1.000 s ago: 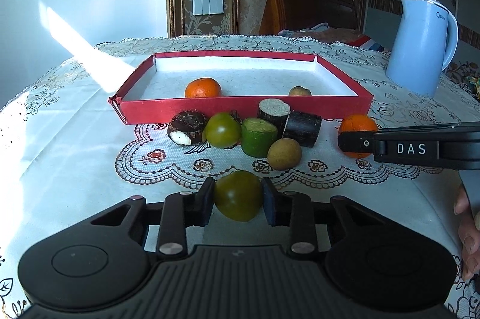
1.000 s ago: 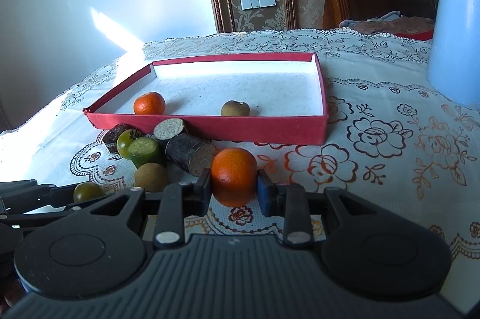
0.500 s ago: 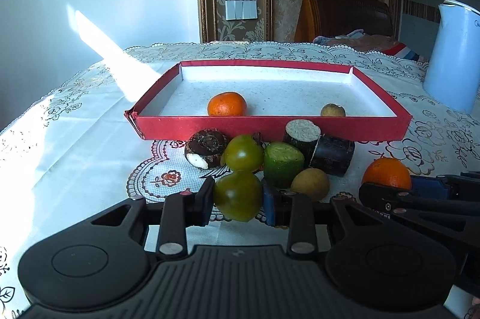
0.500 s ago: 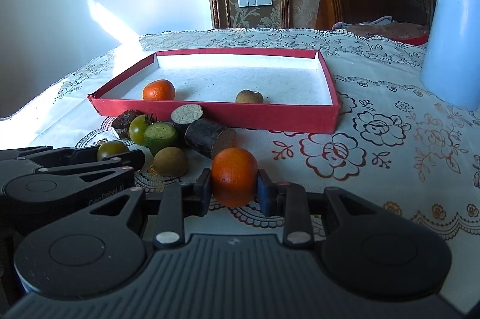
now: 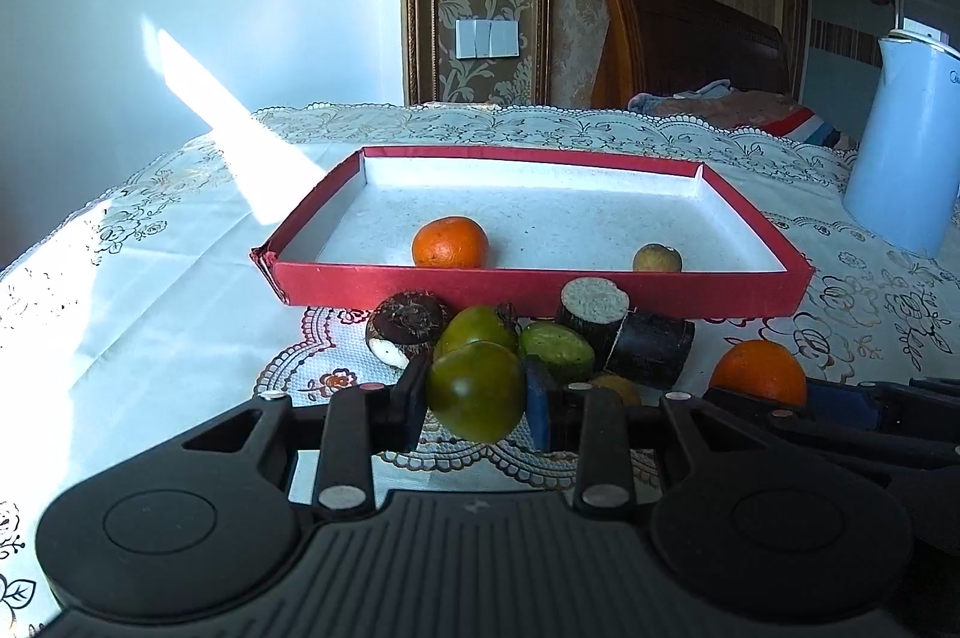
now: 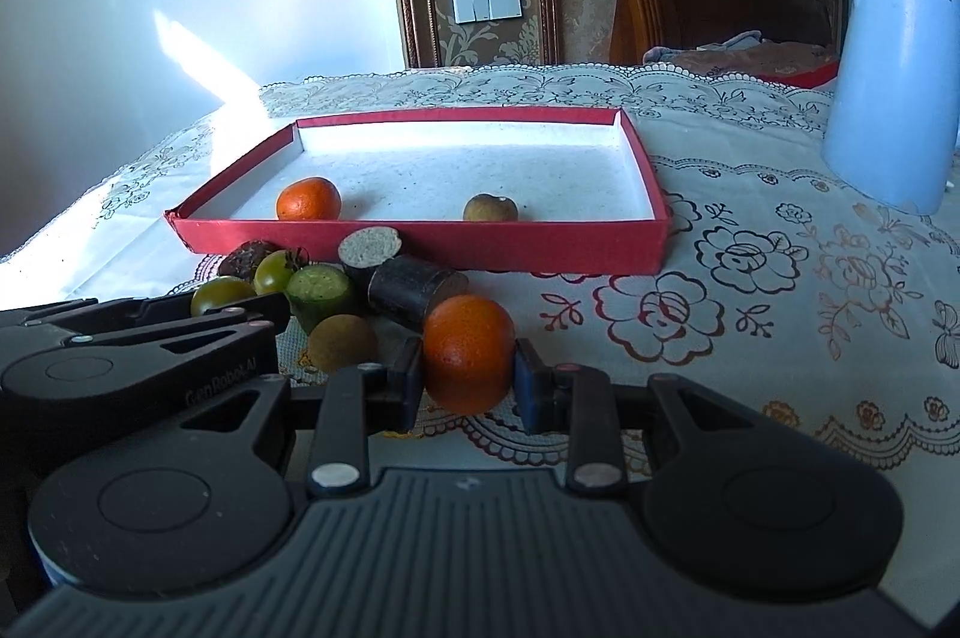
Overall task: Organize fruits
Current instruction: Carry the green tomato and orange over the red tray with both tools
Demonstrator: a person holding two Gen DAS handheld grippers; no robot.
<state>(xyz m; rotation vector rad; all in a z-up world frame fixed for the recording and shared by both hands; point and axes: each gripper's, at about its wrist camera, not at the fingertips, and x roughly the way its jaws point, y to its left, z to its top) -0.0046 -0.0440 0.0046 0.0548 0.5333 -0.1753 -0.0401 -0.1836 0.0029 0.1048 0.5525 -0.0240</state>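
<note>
Claws clamped: left claw point(image 5: 477, 392) on green tomato point(image 5: 477, 389) (right claw point(image 6: 468, 362) on orange point(image 6: 468, 359)).

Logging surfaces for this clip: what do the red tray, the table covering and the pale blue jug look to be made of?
Red tray: probably cardboard, matte red outside, speckled white lining; one front corner looks frayed.
Table covering: looks like smooth printed cloth or vinyl with a lace-patterned scalloped border; it creases softly at the sunlit edge.
Pale blue jug: likely plastic or coated metal, smooth satin finish with a soft sheen.
</note>
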